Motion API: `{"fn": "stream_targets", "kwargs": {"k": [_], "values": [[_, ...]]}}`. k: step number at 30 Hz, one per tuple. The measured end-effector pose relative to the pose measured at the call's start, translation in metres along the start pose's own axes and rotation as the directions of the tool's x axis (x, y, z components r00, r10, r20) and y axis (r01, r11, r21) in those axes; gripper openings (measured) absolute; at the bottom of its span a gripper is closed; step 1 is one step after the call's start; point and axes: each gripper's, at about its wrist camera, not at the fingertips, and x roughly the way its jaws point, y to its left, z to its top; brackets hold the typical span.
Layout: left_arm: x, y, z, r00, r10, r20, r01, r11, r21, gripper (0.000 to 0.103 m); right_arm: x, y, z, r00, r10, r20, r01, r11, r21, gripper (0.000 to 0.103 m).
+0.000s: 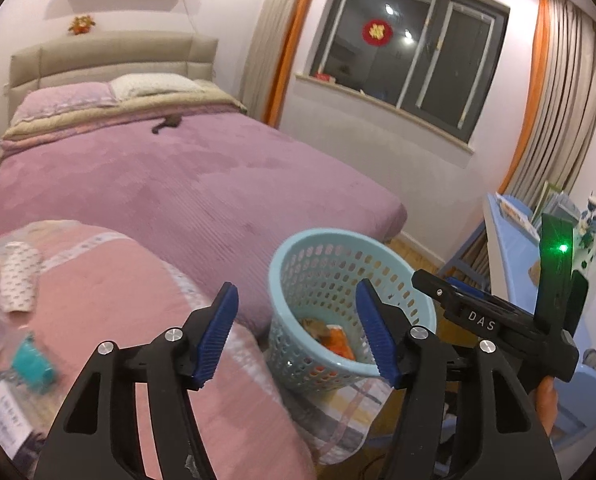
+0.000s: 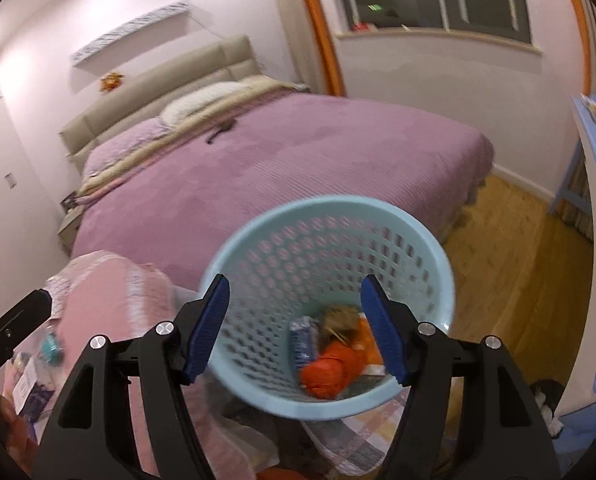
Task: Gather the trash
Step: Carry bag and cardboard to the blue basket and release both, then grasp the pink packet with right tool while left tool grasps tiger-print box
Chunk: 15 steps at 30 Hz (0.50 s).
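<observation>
**Both grippers released above the trash basket**

The left gripper [image 1: 295,332] stands with its blue pads apart and nothing between them. It hangs over the seam between a pink quilt [image 1: 109,320] and a pale blue perforated basket [image 1: 298,264], which sits at about five o'clock in the left wrist view, at the foot of a bed [image 1: 185,176] with a purple cover. Inside the basket lie scraps of trash [image 1: 338,340], orange and brownish, low against its near wall.

The right gripper [image 2: 293,328] is likewise released, its jaws wide and empty, and points straight down into the basket's mouth [image 2: 257,220]. Between the pads, at about six o'clock in the right wrist view, the trash shows as an orange crumpled lump [image 2: 330,368], a blue-and-white wrapper [image 2: 304,340] just beside it and something brown behind; blur hides finer detail.

On the quilt at eight o'clock in the left wrist view lie a teal object [image 1: 31,364], a white dotted roll [image 1: 17,280] and a printed paper [image 1: 3,416], all apart from the basket. A dark window [image 1: 410,60] sits at one o'clock.
</observation>
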Motion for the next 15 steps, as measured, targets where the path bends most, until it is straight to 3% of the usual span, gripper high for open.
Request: {"fn": "stream_targets", "kwargs": {"k": [6,9,13,14,15], "values": [[-0.071,0.023,-0.014,0.993,0.08,0.083,-0.077,0.996,-0.044,0.071,-0.038,0.063,-0.017,0.989,0.129,0.078,-0.119,0.986,-0.12,0.071],[-0.108,0.042,-0.034,0.979,0.178,0.1,-0.173,0.983,-0.062,0.075,-0.052,0.101,-0.045,0.973,0.214,0.085,-0.197,0.965,-0.172,0.073],[-0.156,0.075,-0.072,0.934,0.344,0.094,-0.332,0.936,-0.117,0.079,-0.062,0.142,-0.086,0.949,0.311,0.049,-0.291,0.927,-0.237,0.073],[-0.168,0.084,-0.082,0.915,0.393,0.09,-0.379,0.915,-0.141,0.08,-0.063,0.15,-0.095,0.943,0.331,0.033,-0.313,0.916,-0.253,0.073],[-0.182,0.095,-0.096,0.884,0.46,0.082,-0.442,0.88,-0.171,0.081,-0.063,0.163,-0.108,0.934,0.357,0.004,-0.342,0.897,-0.28,0.073]]}}
